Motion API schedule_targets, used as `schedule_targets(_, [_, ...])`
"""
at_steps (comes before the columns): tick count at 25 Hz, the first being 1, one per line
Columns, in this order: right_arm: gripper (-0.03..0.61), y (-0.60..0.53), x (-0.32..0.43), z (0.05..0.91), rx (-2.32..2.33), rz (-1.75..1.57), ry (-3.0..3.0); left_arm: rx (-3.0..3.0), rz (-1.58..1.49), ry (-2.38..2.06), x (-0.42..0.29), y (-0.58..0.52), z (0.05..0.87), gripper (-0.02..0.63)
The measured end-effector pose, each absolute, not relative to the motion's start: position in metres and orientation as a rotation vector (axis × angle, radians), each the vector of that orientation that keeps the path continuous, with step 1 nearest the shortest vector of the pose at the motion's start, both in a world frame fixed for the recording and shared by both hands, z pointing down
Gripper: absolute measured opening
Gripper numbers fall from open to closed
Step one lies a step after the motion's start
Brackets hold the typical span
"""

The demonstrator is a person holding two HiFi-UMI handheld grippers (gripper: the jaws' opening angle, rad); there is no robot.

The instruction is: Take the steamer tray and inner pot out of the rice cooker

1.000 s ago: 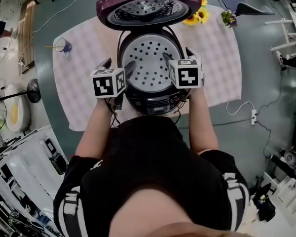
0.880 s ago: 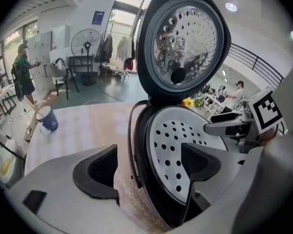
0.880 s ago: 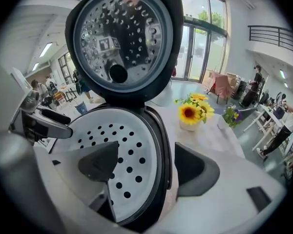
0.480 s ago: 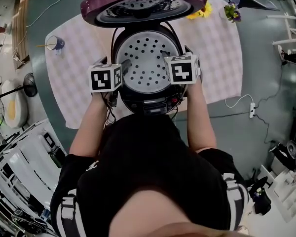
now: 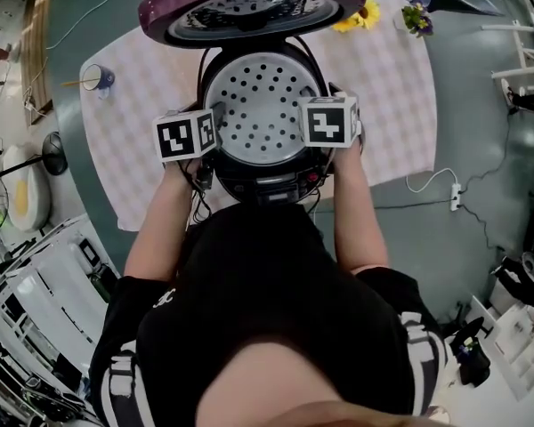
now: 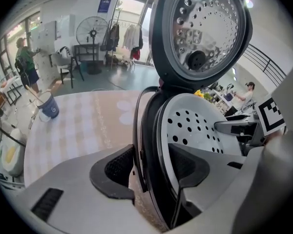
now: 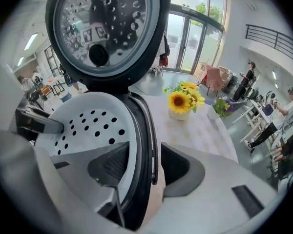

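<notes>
The rice cooker [image 5: 265,183] stands open on the table, its purple lid [image 5: 249,7] tipped back. The white perforated steamer tray [image 5: 262,105] [image 6: 195,126] [image 7: 83,126] fills its mouth and hides the inner pot. My left gripper [image 5: 209,118] [image 6: 149,165] straddles the left rim, one jaw over the tray and the other outside the black carrying hoop. On the right rim my right gripper [image 5: 319,105] [image 7: 144,167] stands the same way. Both pairs of jaws have just been closing, with the rim between them. A sliver of gap still shows at the pads.
The table [image 5: 387,105] has a pale checked cloth. A blue-and-white cup [image 5: 96,78] stands at its left. Sunflowers [image 5: 360,16] and a small plant [image 5: 418,20] stand at the back right. A cable and power strip [image 5: 454,207] lie on the floor to the right.
Both grippers have sunk onto the cooker's rim, and their jaws have narrowed around it. The tray has not moved.
</notes>
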State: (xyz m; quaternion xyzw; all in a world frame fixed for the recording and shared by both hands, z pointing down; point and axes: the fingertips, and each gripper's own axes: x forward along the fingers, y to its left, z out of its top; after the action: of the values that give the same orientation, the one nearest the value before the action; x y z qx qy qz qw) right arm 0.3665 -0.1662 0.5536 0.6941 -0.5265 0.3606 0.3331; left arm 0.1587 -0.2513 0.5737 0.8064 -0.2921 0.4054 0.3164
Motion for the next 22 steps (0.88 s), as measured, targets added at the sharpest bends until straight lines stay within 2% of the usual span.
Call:
schedule_targets(2, [0.195,-0.165,0.366,0.549,1.843,0.954,-1.375,2.108,1.036,-0.781,0.157,-0.252,0.571,0.195])
schedule_targets(9, [0.193,-0.166,0.361,0.52,1.909,0.866,-1.425,2.093,0.928,-0.806,0.15,-0.247,0.554,0.189])
schedule_targets(12, [0.19,-0.162,0.356,0.507,1.928,0.842,-1.445,2.118,0.883,-0.815,0.147,-0.245,0.539,0.154])
schedule_targets(16, [0.121,-0.161,0.344,0.483,1.943,0.793,-1.516,2.166,0.811,-0.827,0.146,-0.242,0.515,0.124])
schedule_targets(22, [0.038,-0.154,0.317,0.46,1.929,0.743,-1.639,2.226,0.719,-0.822,0.133,-0.222,0.486,0.032])
